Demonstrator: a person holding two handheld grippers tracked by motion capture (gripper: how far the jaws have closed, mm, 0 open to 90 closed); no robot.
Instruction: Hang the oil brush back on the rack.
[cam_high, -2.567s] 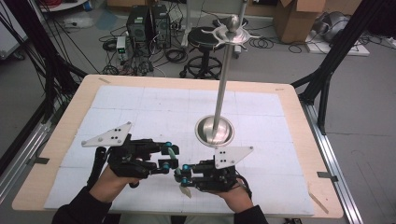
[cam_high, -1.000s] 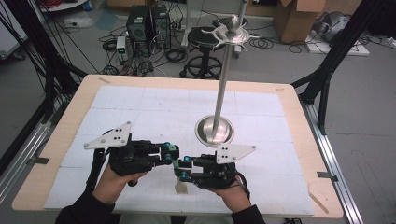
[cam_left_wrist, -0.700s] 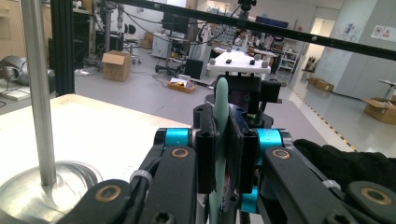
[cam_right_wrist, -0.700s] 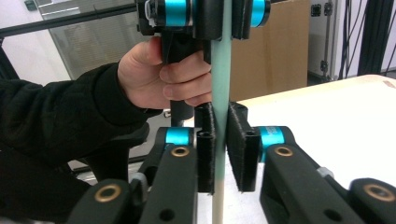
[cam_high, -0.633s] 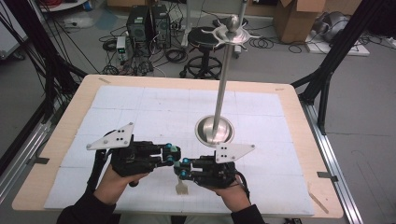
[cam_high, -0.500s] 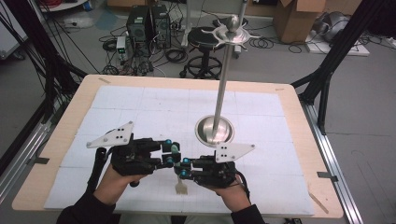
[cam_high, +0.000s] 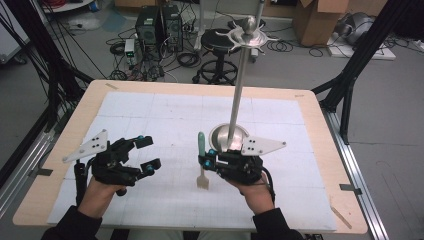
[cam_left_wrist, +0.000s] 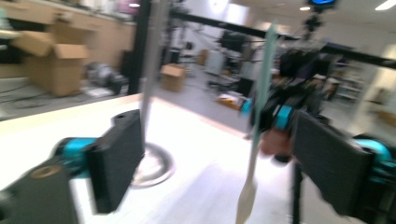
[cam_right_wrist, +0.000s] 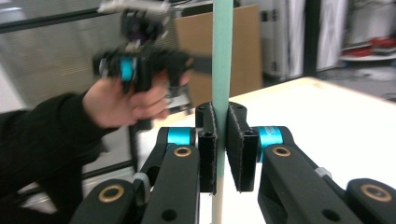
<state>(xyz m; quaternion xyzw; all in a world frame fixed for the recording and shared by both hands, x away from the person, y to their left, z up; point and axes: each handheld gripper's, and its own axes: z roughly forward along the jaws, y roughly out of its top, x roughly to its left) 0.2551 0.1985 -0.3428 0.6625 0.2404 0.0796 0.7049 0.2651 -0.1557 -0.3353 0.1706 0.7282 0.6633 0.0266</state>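
Right gripper (cam_high: 206, 159) squeezed green-handled spatula (cam_high: 201, 165) upright. Left gripper (cam_high: 146, 154) hung wide open, empty. Next, likely hang spatula on metal stand (cam_high: 239, 85).

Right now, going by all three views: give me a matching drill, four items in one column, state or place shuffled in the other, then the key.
Things
1. left gripper
2. right gripper
3. spatula
4. metal stand

States or places
A. upright pole on a round base, just beyond the right gripper
B. jaws wide apart, holding nothing
C. green handle up, pale blade down, near the middle of the table
D. jaws closed on a green handle

Pairs: 1-B, 2-D, 3-C, 4-A
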